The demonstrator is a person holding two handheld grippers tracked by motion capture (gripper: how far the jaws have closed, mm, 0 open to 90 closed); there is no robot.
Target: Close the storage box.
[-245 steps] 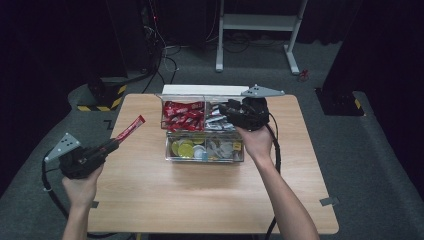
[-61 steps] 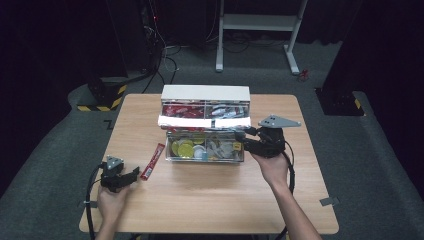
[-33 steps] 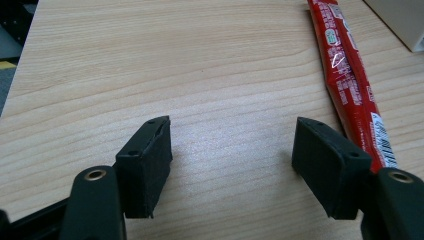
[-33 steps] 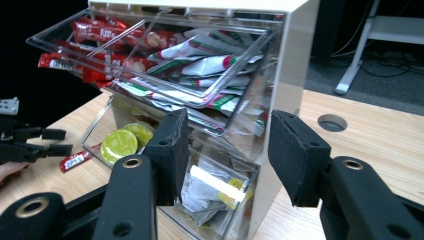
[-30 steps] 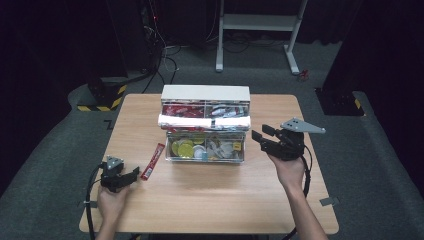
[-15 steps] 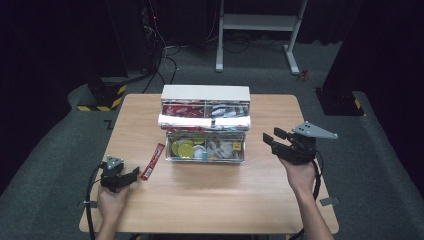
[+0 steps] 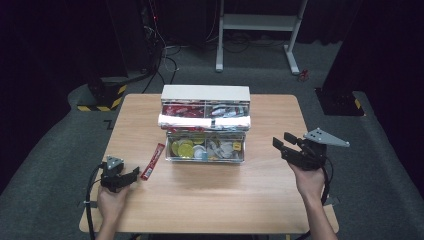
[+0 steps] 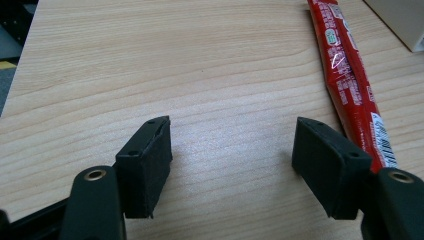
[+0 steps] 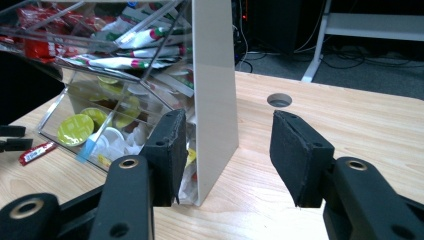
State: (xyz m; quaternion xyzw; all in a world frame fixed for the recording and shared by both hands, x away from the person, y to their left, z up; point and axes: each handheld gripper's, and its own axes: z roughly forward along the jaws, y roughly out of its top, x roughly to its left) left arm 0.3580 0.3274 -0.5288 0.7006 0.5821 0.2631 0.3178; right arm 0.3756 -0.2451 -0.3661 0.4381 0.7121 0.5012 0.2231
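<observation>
Sachet (image 7: 152, 161): one red stick is seen lying flat on the table (image 7: 210, 200), just left of the organizer (image 7: 206, 131), apart from it.
Organizer: one clear two-tier box, packed with sachets above, pods below.
Left gripper (image 8: 232, 167): held wide, empty, beside the sachet's near end.
Right gripper (image 9: 225, 150): held wide, empty, right of the organizer.
Progress: judged done if the sachet was to be taken out; nothing is held.

A: What lies beyond the right gripper (image 9: 227, 150)?
B: Its jaws stand apart, empty, facing the clear organizer box (image 9: 210, 90) with sachets above, yellow capsules below.
A: And far left?
B: A red packet (image 9: 36, 152) on the table (image 9: 350, 120).
</observation>
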